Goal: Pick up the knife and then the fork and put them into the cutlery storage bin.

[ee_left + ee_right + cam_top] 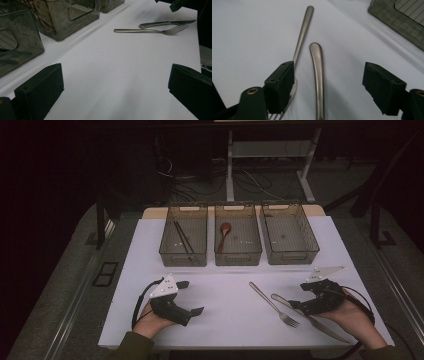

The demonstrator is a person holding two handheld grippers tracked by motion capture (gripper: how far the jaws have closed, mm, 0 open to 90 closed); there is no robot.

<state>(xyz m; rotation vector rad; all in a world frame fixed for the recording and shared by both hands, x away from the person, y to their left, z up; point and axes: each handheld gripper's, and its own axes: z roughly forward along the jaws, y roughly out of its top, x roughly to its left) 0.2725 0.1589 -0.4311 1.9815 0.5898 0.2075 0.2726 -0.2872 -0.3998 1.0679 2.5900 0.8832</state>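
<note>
The right claw [328, 86] was held open low over the white tabletop [225, 320], its jaws straddling the knife [318, 82] handle without pressing it. The fork [300, 35] lay just beside the knife, partly under one jaw. The left claw [189, 296] was held open well apart, nothing between its jaws. Chopsticks [183, 239] and a wooden spoon [224, 233] were seen in separate bins.

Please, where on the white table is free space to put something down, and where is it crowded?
The widest bare patch lies mid-table, between the left gripper, the three bins and the fork. The right bin is empty too. It is crowded at the right gripper, whose open jaws straddle the knife beside the fork.
</note>
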